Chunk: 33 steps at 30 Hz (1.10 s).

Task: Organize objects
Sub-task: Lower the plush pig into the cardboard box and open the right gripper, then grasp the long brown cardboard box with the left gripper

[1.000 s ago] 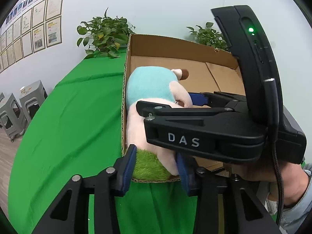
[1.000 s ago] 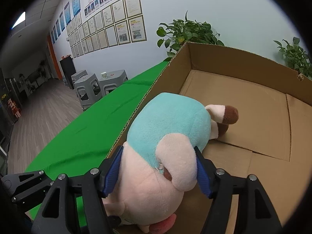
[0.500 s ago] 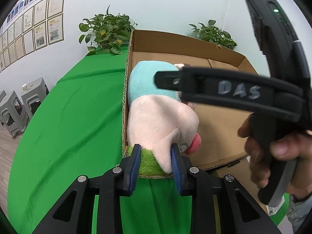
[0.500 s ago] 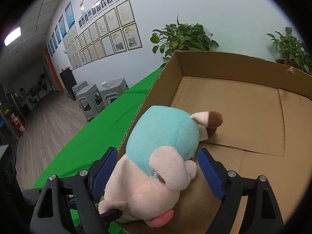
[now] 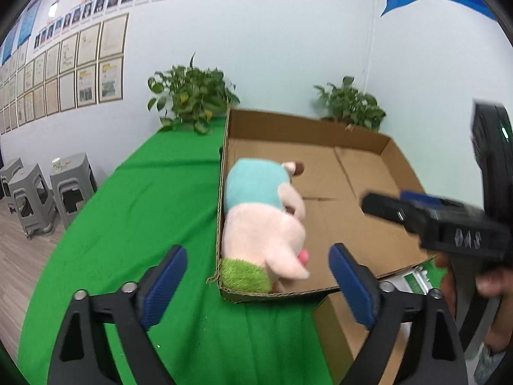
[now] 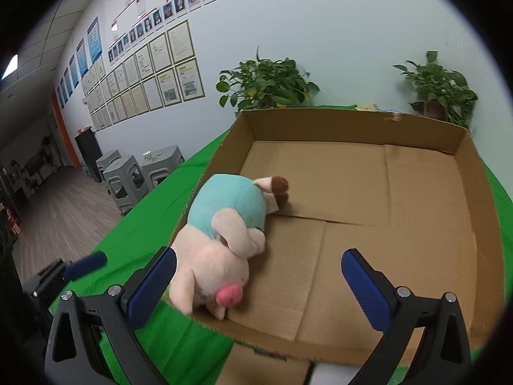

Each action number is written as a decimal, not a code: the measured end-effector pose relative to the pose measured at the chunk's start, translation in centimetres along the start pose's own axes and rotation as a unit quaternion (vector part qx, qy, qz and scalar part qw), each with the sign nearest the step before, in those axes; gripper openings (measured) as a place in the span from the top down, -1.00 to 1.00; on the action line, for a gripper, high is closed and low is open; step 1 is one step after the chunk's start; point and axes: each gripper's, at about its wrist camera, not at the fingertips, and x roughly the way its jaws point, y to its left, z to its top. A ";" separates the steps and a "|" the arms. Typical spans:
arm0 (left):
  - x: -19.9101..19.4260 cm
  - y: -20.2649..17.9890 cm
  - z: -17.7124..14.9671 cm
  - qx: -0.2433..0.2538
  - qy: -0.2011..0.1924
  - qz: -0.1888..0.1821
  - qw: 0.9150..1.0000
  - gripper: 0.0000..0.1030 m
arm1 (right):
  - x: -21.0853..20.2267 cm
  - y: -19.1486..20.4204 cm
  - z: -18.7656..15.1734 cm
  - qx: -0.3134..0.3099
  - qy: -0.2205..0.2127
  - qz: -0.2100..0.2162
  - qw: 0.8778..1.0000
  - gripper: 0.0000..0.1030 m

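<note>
A plush pig (image 5: 263, 224), pink with a teal body and a green tuft, lies inside the shallow cardboard box (image 5: 368, 192) along its left wall; it also shows in the right wrist view (image 6: 224, 240). My left gripper (image 5: 256, 285) is open and empty, pulled back in front of the box's near edge. My right gripper (image 6: 259, 285) is open and empty, over the near edge of the box (image 6: 416, 192), just right of the pig. The right gripper also shows at the right of the left wrist view (image 5: 449, 221).
The box stands on a table with a green cloth (image 5: 144, 218). Two potted plants (image 5: 192, 99) (image 5: 351, 106) stand at the back by the wall. Grey stools (image 5: 38, 192) stand on the floor to the left. Another cardboard piece (image 5: 346, 337) lies under the box's near corner.
Both grippers have let go of the plush pig, opened wide and drawn back. The pig now lies in the box by the left wall.
</note>
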 end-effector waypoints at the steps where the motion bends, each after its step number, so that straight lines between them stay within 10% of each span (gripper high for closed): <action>1: -0.8 -0.4 -0.1 0.002 -0.006 0.001 1.000 -0.83 | -0.7 -0.1 -0.4 0.001 -0.006 -0.008 1.000 -0.99; 14: -4.8 -5.6 -2.0 0.001 0.002 -0.040 0.999 -0.84 | -6.7 -0.6 -6.8 0.007 -0.017 -0.066 0.998 -0.99; 33: -3.6 -8.8 -9.7 -0.034 0.132 -0.159 0.978 -0.84 | -9.6 0.5 -17.6 0.039 0.086 0.009 0.995 -0.99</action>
